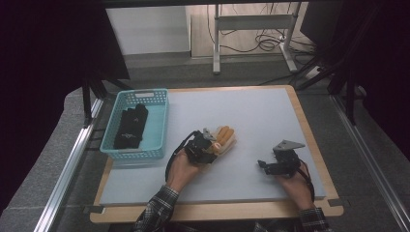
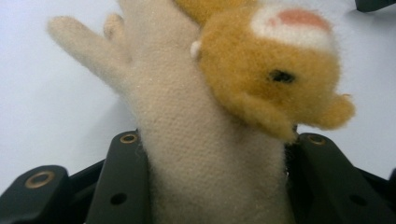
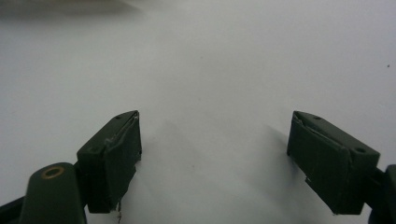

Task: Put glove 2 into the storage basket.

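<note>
the cream glove (image 2: 205, 154) with an orange plush animal face lies mid-table, just right of the blue basket (image 1: 155, 126), pinched at its cuff by the left gripper (image 1: 207, 145). the right gripper (image 1: 267, 164) rests well apart on bare grey mat (image 1: 261, 116), jaws spread with nothing between. the dark items (image 1: 131, 126) in the basket are hard to make out.

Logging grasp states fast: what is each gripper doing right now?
Left gripper: closed on the cream knitted glove with an orange plush animal face.
Right gripper: open, holding nothing, over the pale grey table mat.

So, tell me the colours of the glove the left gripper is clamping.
The glove is cream, with an orange-and-white plush animal face; clearest in the left gripper view.
</note>
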`<state>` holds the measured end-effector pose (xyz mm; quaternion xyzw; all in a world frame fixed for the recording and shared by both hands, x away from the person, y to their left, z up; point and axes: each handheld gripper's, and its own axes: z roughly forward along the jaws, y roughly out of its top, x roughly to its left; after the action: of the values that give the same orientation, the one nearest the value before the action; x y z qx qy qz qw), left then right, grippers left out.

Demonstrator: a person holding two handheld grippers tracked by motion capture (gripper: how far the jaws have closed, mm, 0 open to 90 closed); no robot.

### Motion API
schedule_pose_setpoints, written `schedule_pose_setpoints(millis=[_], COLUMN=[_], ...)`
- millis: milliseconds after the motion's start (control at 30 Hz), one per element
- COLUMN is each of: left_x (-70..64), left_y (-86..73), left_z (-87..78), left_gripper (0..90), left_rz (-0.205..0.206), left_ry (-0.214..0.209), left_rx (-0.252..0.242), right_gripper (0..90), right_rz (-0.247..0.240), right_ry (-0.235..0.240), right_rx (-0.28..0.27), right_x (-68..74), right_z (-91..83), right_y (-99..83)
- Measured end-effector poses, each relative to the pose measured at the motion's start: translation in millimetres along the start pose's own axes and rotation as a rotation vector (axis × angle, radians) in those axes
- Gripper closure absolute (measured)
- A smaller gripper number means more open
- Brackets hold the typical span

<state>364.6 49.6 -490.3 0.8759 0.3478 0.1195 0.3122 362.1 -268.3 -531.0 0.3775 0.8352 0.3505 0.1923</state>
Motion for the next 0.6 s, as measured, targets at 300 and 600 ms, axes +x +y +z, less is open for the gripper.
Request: schedule_pose_setpoints(millis=[300,600], left_x=[7.4,15.6], left_y=[4.4,11.3], left_z=[-11.2,-24.7], left_gripper=[55.5,55.6], left_rz=[-0.007,-0.011], left_ry=[0.014,0.027], left_rx=[-0.011,-0.012], right_gripper=[17.4,17.4], right_rz=[-0.003,-0.003], right_ry=[-0.001,0.0], right_rx=[0.0,0.0], right_x=[-0.2,-0.1], right_z=[0.1,0.0], right_y=[-0.1,-0.1])
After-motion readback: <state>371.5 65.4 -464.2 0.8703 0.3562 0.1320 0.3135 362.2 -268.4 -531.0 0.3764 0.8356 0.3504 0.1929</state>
